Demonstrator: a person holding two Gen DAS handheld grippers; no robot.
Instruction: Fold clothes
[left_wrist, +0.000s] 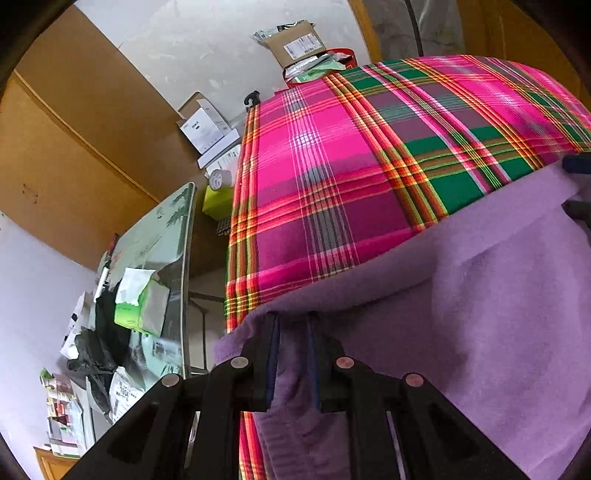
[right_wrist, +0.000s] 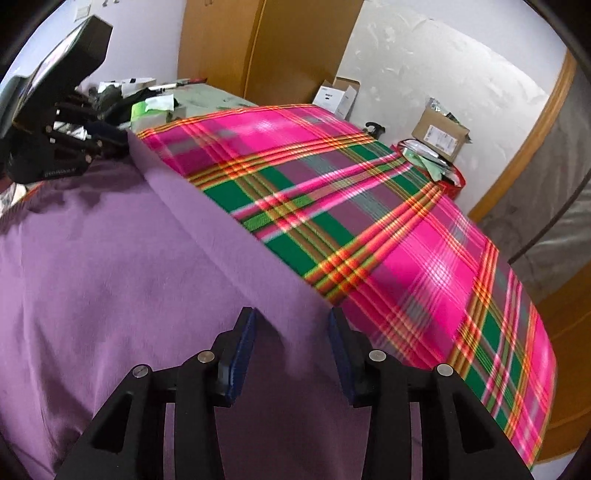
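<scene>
I see my left gripper (left_wrist: 292, 363) clamped on the purple garment (left_wrist: 480, 314), the right gripper (right_wrist: 293, 350) with jaws apart around its folded edge.

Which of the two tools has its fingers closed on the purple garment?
The left tool: its fingers pinch a fold of the purple garment. The right tool is open around the hem.

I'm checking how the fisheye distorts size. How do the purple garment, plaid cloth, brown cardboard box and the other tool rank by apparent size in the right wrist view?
1. Purple garment and plaid cloth: both look huge; nearness inflates the garment, so unranked.
2. Left tool.
3. Brown cardboard box, far off.
</scene>
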